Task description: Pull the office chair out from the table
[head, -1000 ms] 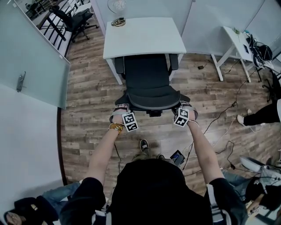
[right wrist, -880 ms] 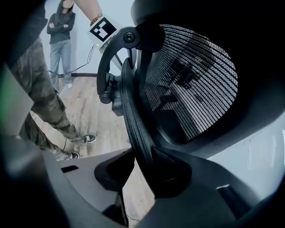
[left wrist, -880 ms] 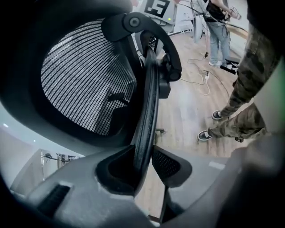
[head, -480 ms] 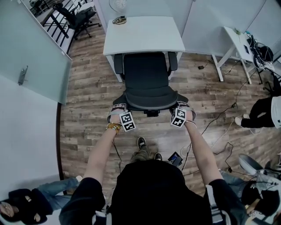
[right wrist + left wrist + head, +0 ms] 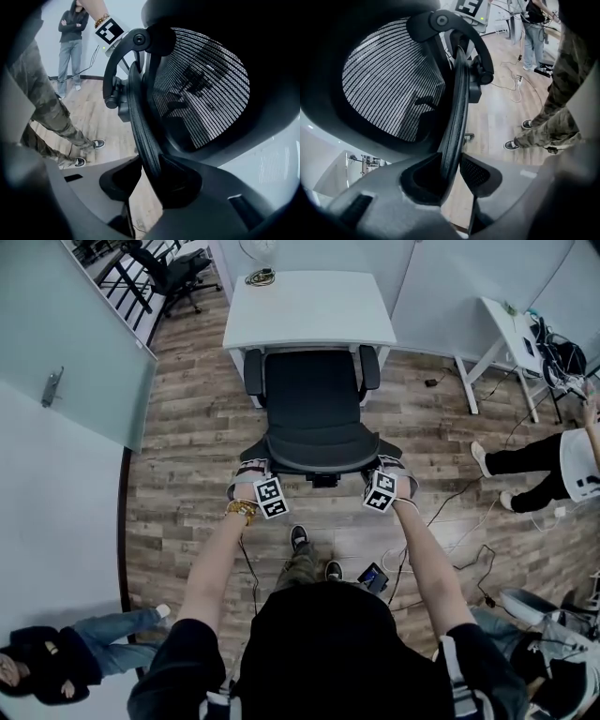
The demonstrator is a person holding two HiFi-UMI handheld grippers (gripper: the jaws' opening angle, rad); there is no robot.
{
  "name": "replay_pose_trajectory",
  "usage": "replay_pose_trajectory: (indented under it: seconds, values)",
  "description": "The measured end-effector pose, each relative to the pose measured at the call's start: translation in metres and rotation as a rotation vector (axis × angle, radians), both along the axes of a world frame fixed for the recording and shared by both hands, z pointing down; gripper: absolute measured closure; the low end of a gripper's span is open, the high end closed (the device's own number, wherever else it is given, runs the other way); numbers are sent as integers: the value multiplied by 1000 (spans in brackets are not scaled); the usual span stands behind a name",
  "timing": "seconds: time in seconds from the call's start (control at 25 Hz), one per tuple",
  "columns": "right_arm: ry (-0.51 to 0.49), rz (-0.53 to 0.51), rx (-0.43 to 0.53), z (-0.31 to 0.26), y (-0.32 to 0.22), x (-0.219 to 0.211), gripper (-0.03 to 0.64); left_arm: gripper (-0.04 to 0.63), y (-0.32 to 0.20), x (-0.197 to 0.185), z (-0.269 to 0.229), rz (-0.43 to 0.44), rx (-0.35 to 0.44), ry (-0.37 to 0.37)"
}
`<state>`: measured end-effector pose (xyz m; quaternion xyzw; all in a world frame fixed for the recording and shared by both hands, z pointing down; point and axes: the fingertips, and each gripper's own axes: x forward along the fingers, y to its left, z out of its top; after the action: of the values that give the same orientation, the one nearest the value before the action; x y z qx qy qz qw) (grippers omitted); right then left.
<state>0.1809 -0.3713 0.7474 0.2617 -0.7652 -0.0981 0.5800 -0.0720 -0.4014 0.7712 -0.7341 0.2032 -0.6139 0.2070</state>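
Observation:
The black office chair (image 5: 314,418) stands with its seat front just under the near edge of the white table (image 5: 309,310); its backrest faces me. My left gripper (image 5: 254,471) is shut on the left rim of the mesh backrest. In the left gripper view the rim (image 5: 452,136) runs between the two pads of that gripper (image 5: 452,174). My right gripper (image 5: 394,466) is shut on the right rim. The right gripper view shows that rim (image 5: 143,136) pinched in the right gripper (image 5: 149,178).
A second white table (image 5: 506,334) stands at the right, with cables (image 5: 469,512) trailing over the wooden floor. A phone (image 5: 378,576) lies by my feet. People stand at the right (image 5: 544,456) and lower left (image 5: 56,671). A glass partition (image 5: 75,352) is at the left.
The chair has rolled a little out from under the table towards me, with both grippers clamped on its backrest. The person at the right has shifted.

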Motion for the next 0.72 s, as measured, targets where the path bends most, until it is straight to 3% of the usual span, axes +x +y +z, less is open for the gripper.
replay_pose_trajectory:
  seconds: [0.72]
  values:
    - [-4, -18, 1, 1, 45, -12, 500, 462, 48, -12, 6, -54, -21, -20]
